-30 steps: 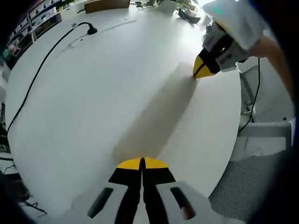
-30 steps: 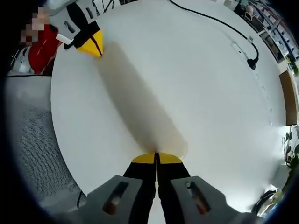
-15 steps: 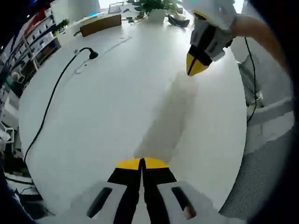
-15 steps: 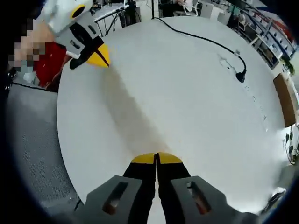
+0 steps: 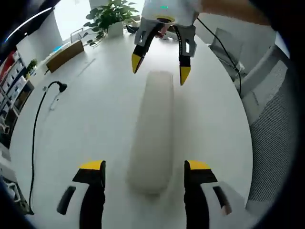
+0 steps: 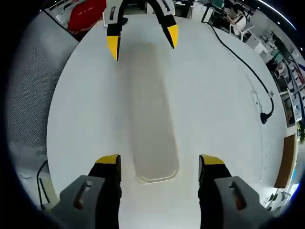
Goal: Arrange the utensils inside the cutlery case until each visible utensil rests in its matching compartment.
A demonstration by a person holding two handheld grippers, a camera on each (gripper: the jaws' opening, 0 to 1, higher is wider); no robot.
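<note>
A long, pale cutlery case (image 5: 152,129) lies closed on the round white counter (image 5: 86,119), near the counter's edge on the chair side. The left gripper (image 5: 145,167) stands at one end of the case and the right gripper (image 6: 159,160) at the other end, both with fingers wide apart and holding nothing. Much bare counter lies between the case and a black cable (image 5: 35,129). No writing can be read.

cutlery case (image 5: 151,131): off-white | table (image 5: 86,119): white | fingers (image 5: 94,167): black, yellow tips | cable (image 5: 35,129): black

Black cable (image 5: 34,138) on white table (image 5: 95,109)
</note>
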